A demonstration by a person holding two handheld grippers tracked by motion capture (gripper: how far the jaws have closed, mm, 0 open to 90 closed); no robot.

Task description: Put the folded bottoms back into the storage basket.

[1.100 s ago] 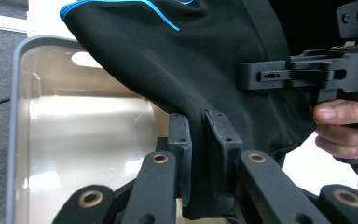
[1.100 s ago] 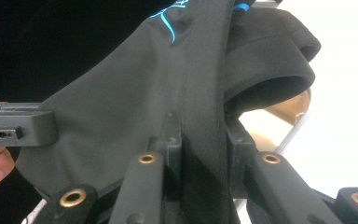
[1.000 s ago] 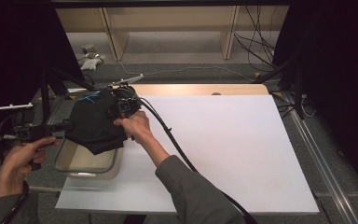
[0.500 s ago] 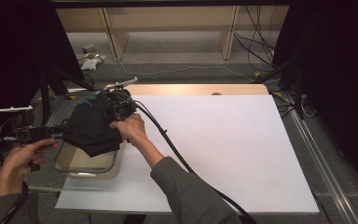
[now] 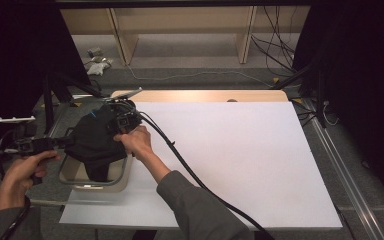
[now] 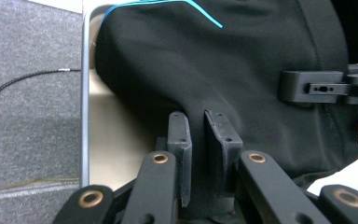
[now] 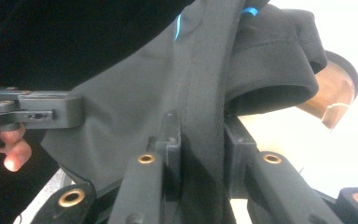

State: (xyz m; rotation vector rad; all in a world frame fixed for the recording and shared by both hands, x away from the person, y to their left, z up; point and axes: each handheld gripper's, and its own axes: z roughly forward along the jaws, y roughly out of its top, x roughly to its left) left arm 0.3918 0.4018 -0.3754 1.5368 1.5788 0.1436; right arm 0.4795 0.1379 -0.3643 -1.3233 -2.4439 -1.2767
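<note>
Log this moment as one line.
left tool: shut on black garment | right tool: shut on black garment | garment over tray

tabletop (image 5: 240,165): white sheet over wood, reaching right of the claws | floor (image 5: 190,80): grey carpet beyond the claws | shelf frame (image 5: 180,25): pale wood, far behind | cables (image 5: 275,45): black, back right | drapes (image 5: 360,75): black, both sides | light: dim, brightest on the sheet

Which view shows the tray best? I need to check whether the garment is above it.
The high view: the tray sits under the black garment. The left gripper view shows one rim, the right a corner.
</note>
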